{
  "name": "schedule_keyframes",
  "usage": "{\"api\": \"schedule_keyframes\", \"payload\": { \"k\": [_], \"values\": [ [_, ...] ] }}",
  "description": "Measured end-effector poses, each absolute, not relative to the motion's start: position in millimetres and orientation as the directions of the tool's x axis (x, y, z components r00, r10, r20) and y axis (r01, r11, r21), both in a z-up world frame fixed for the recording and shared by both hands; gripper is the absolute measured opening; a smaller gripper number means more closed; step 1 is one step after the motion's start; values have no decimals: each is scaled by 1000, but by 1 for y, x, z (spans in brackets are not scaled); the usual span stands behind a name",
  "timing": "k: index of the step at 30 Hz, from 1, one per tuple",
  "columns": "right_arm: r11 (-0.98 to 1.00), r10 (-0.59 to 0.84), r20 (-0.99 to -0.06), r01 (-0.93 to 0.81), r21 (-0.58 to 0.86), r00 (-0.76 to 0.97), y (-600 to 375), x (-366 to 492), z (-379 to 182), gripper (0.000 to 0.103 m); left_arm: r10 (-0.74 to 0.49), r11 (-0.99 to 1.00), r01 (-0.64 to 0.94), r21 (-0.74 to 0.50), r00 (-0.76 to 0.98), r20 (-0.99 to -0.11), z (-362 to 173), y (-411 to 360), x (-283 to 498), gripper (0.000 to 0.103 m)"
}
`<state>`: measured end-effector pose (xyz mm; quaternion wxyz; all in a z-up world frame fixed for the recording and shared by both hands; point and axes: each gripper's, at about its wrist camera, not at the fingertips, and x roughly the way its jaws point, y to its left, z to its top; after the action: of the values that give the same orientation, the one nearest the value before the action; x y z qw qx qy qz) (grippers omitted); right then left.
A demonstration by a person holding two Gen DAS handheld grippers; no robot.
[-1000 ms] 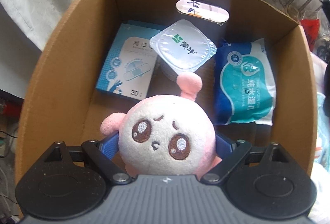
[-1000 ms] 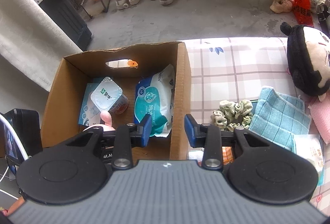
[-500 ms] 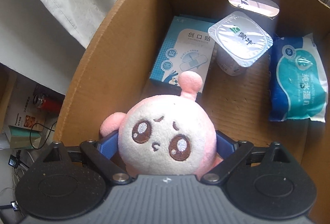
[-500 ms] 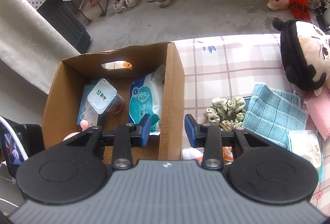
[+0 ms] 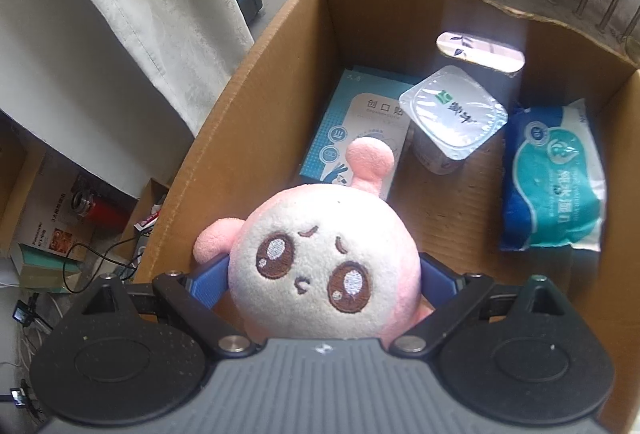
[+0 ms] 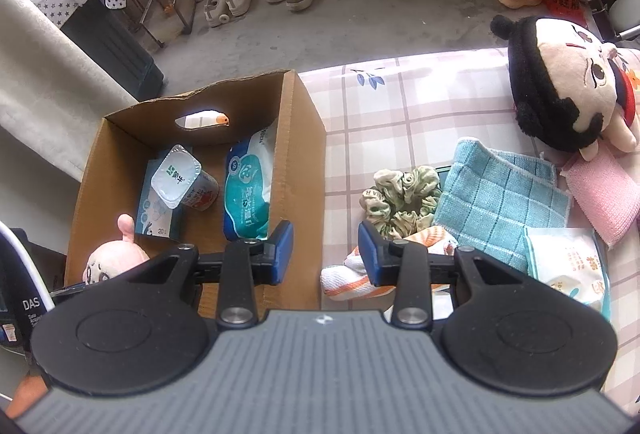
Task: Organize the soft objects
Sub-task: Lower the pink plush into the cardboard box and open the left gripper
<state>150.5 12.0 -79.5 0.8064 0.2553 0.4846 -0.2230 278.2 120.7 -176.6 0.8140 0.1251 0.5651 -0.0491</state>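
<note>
We note the left gripper (image 5: 324, 276) clenched on the pink plush (image 5: 320, 266): light, squashy, best held mid-body. Right gripper (image 6: 324, 250) gapes empty; the scrunchie (image 6: 400, 202) ahead looks floppy, probably.

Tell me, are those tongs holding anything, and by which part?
The left tongs grip the pink plush toy by the sides of its round head. The right tongs stand apart, holding nothing.
</note>
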Motion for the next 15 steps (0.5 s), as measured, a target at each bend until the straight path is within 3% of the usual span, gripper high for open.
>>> {"api": "schedule_keyframes", "payload": {
  "k": [5, 15],
  "values": [
    [769, -109, -897, 608, 197, 428, 13, 146, -82, 36, 99, 958, 218, 184, 351, -931, -193, 119, 287, 97],
    [769, -99, -899, 606, 203, 427, 13, 143, -83, 44, 49, 957, 251, 147, 359, -932, -195, 117, 287, 103]
  ]
}}
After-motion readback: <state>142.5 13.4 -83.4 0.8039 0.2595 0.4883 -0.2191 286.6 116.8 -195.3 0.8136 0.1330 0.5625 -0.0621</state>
